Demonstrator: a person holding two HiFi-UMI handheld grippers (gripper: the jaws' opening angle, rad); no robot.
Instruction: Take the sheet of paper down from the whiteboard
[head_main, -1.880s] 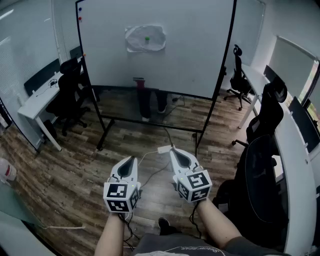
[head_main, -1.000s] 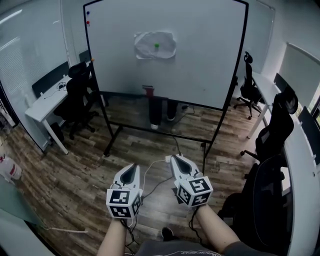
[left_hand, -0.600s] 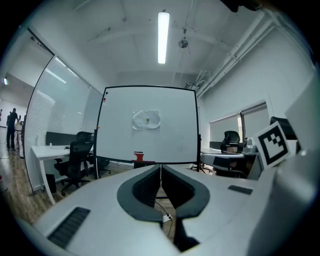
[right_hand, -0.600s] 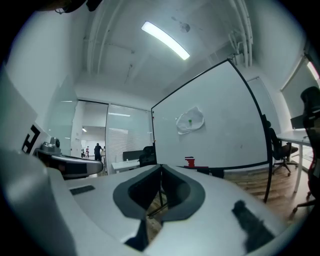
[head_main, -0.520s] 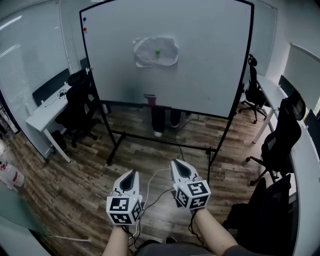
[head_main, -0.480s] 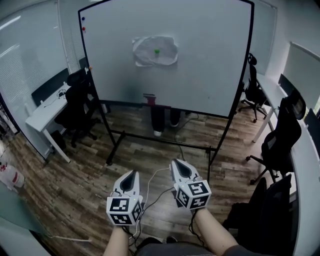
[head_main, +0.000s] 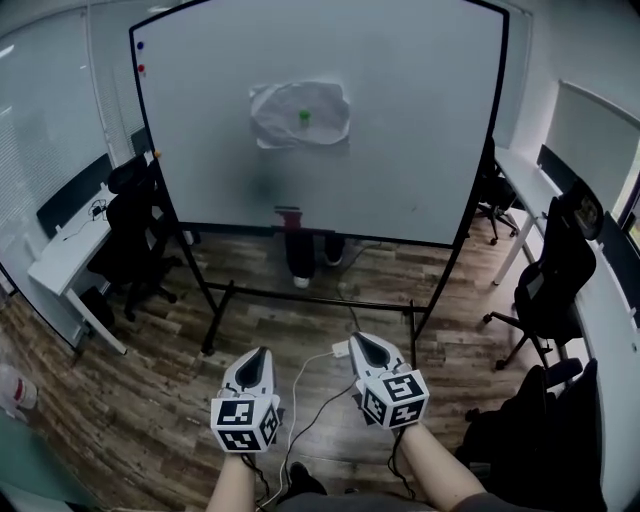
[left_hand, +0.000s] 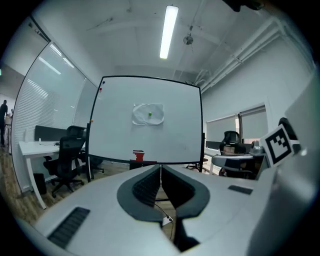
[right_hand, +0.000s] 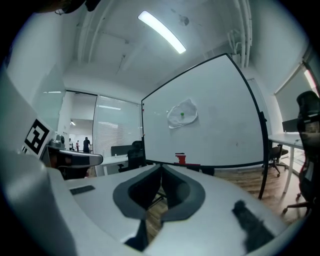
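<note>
A crumpled white sheet of paper (head_main: 298, 115) hangs high on the whiteboard (head_main: 400, 130), pinned by a small green magnet (head_main: 304, 117). It also shows in the left gripper view as the paper (left_hand: 148, 114) and in the right gripper view as the paper (right_hand: 182, 113). My left gripper (head_main: 253, 362) and right gripper (head_main: 364, 347) are held low, well short of the board, both pointing at it. Each is shut with nothing between its jaws.
The whiteboard stands on a black wheeled frame (head_main: 310, 300) over a wood floor. A person's legs (head_main: 305, 255) show behind the board. Black office chairs (head_main: 130, 235) and desks (head_main: 60, 260) are at left; more chairs (head_main: 555, 280) and a long desk at right. A cable (head_main: 320, 385) lies on the floor.
The whiteboard and paper have grown larger and shifted in the head view as I came closer. Both grippers stay shut and side by side.
</note>
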